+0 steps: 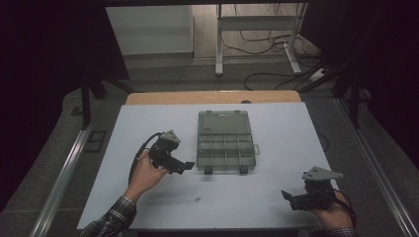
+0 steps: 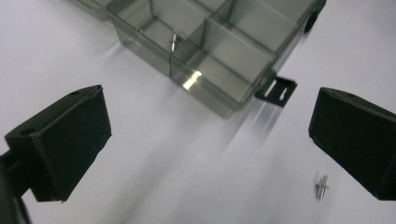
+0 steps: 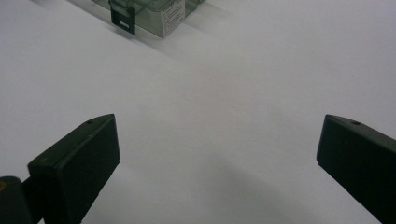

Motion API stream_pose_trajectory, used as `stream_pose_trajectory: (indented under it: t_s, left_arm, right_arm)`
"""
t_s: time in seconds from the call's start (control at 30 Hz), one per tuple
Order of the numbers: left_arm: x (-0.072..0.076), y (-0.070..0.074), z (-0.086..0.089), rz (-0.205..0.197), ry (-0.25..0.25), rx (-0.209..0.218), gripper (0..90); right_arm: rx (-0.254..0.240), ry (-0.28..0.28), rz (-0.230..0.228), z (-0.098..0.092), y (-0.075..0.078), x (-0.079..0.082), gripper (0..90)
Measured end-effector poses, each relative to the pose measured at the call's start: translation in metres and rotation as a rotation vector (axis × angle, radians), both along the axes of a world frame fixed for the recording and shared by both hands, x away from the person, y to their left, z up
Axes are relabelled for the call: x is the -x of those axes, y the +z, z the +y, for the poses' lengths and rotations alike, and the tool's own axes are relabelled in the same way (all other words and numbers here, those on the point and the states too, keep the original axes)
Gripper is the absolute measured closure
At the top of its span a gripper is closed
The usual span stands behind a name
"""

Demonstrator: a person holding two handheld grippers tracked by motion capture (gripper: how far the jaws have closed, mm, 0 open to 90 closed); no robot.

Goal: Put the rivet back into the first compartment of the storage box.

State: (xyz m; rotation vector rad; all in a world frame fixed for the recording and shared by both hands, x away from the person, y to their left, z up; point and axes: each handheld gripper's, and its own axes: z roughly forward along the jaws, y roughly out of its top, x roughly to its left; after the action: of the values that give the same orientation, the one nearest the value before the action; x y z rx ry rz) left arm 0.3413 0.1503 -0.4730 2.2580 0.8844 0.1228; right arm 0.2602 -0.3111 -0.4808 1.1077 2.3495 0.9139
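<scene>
we have the white table (image 1: 148, 197) under both hands, the clear organiser box (image 1: 226, 140) lid-back just beyond our left gripper (image 1: 182, 167), jaws spread and empty. right gripper (image 1: 291, 197) idles released (well off). the tiny metal pin (image 2: 321, 186) lies loose by the left's jaw; nothing blocks it.

Three cams, one table, all pointed at the same box

Mounted high on the person's side, looked forward and down over the whole white table (image 1: 247, 197), floor and desk legs visible beyond. Rode low on the left gripper (image 2: 205, 144), aimed between the black jaws, super close to the clear compartment box (image 2: 219, 51) and a tiny metal pin (image 2: 321, 186). Rode on the right gripper (image 3: 217, 168) too, sat further back, caught just the box's corner and latch (image 3: 123, 16). Shared by all three: that box (image 1: 226, 143).
</scene>
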Motion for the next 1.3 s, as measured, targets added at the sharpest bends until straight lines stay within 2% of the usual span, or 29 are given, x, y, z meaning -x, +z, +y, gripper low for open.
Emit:
stream_pose_trajectory:
  t_s: [0.17, 0.47, 0.57, 0.73, 0.93, 1.2, 1.3]
  left_arm:
    - [0.007, -0.003, 0.0, 0.008, -0.012, -0.04, 0.0]
    - [0.02, -0.006, 0.003, 0.033, -0.034, -0.032, 0.0]
    - [0.025, -0.007, 0.004, 0.058, -0.039, -0.026, 0.0]
    - [0.032, -0.01, 0.005, 0.08, -0.05, -0.039, 0.0]
    - [0.043, -0.011, 0.0, 0.087, -0.058, -0.051, 0.0]
    - [0.059, -0.016, -0.013, 0.081, -0.072, -0.154, 0.0]
    - [0.06, -0.018, -0.019, 0.102, -0.082, -0.161, 0.0]
  right_arm:
    - [0.004, 0.002, 0.0, 0.0, 0.0, 0.0, 0.0]
    - [0.009, 0.007, -0.001, 0.001, 0.0, 0.001, 0.0]
    - [0.009, 0.007, -0.001, 0.001, 0.0, 0.001, 0.0]
    - [0.011, 0.012, -0.001, 0.001, 0.0, 0.001, 0.0]
    - [0.014, 0.014, -0.002, 0.001, 0.0, 0.001, 0.0]
    - [0.017, 0.016, -0.001, 0.002, 0.0, 0.001, 0.0]
    - [0.017, 0.017, 0.0, 0.002, -0.001, 0.001, 0.0]
